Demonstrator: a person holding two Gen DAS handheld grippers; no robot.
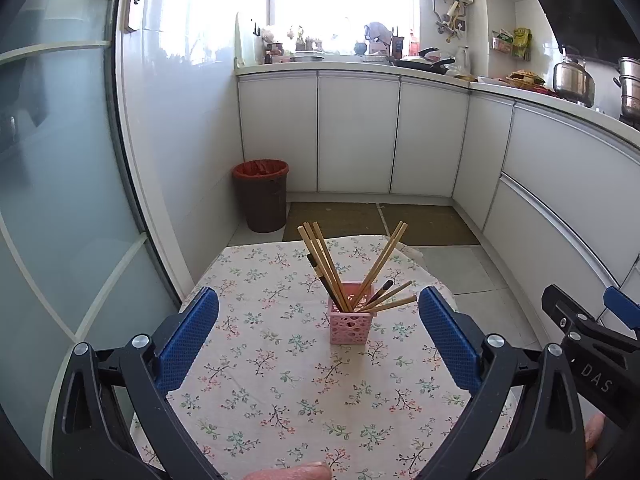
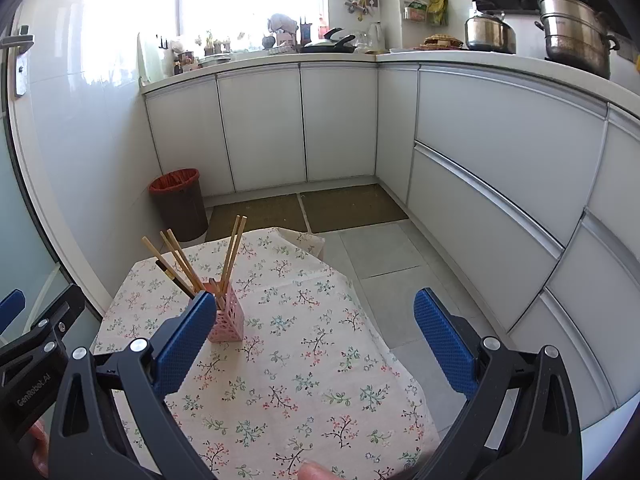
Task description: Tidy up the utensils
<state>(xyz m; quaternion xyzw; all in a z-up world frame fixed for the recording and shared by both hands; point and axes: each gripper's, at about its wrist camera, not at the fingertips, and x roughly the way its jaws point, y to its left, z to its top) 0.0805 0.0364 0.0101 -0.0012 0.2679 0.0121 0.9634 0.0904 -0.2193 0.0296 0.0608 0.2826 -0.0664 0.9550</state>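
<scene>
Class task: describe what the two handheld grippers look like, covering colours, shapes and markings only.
Both the left gripper and the right gripper have black plastic frames with triangular cut-outs, silver round bolts, and blue dimpled finger pads. White lettering marks their sides: "DAS" on one, "GenRobot.AI" on the other.

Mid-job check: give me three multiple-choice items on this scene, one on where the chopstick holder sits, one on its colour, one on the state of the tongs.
1. Where is the chopstick holder?
A. On the floral tablecloth
B. On the kitchen counter
C. On the floor by the bin

2. What colour is the holder?
A. Blue
B. Pink
C. White

3. What state are the left tongs and right tongs in?
A. Both shut on chopsticks
B. Left open, right shut
C. Both open and empty

Answers:
1 A, it stands upright on the cloth-covered table.
2 B, its perforated walls are pink, with the wooden chopsticks leaning out of it.
3 C, each pair's blue pads stand wide apart with nothing between them.
</scene>
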